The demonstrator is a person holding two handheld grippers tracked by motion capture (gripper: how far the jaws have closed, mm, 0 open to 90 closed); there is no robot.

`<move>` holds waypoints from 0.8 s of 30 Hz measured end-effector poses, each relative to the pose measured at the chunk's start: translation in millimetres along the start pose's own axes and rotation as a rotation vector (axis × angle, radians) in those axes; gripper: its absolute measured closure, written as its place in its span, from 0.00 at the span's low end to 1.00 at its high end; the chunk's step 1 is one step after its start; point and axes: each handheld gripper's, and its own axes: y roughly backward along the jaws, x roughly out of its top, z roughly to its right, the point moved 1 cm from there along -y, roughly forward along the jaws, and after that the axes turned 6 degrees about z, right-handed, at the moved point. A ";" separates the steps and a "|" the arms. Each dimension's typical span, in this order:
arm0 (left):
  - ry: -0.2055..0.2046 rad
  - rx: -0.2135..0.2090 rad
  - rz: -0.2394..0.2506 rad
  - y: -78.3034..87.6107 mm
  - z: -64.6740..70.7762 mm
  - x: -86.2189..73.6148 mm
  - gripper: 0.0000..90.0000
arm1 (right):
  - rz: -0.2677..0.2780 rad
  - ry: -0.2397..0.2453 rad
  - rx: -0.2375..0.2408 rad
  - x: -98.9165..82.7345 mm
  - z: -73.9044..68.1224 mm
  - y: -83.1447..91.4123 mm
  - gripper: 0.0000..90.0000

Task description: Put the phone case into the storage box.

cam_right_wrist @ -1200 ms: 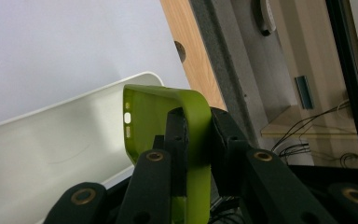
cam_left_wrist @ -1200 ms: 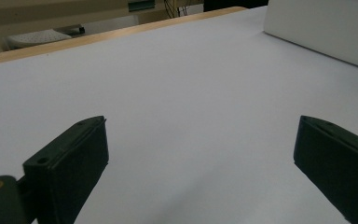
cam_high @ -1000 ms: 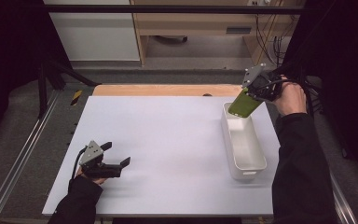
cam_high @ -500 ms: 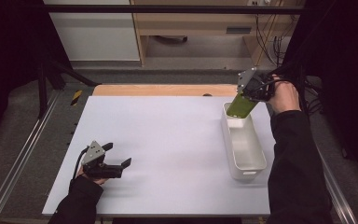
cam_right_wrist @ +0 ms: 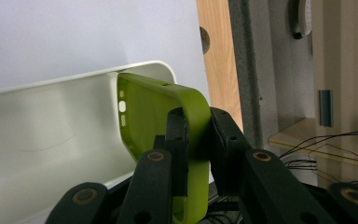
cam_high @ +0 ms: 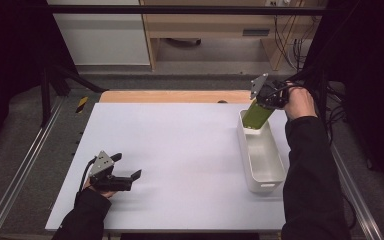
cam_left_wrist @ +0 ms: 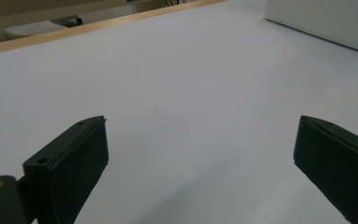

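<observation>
White tabletop [cam_high: 180,150], wooden far edge. Green phone case [cam_high: 256,115] clamped by one side wall between jaws of right gripper [cam_high: 266,100], tilted over far end of white bin [cam_high: 265,172], lower end inside rim. Left gripper [cam_high: 130,178] spread wide, empty, low over tabletop.

High view: fixed above the person's side, looking forward and down over the whole white desk [cam_high: 180,150], taking in both forearms from far off. Left gripper view: riding low on the left claw [cam_left_wrist: 200,172], skimming close over the desk surface toward the white bin [cam_left_wrist: 326,23] (also lying at the high view's right). Right gripper view: riding on the right claw [cam_right_wrist: 198,140], peering very near into that same bin's end.
</observation>
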 end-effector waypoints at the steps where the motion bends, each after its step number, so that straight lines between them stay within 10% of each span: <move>1: 0.000 0.000 -0.002 -0.2 0.1 -0.1 0.03 | -0.013 0.011 0.006 -0.9 -0.6 -2.8 0.88; 24: 0.002 -0.005 -0.008 -0.6 -0.3 -0.4 0.03 | -0.054 0.106 0.044 9.4 3.0 -37.8 0.88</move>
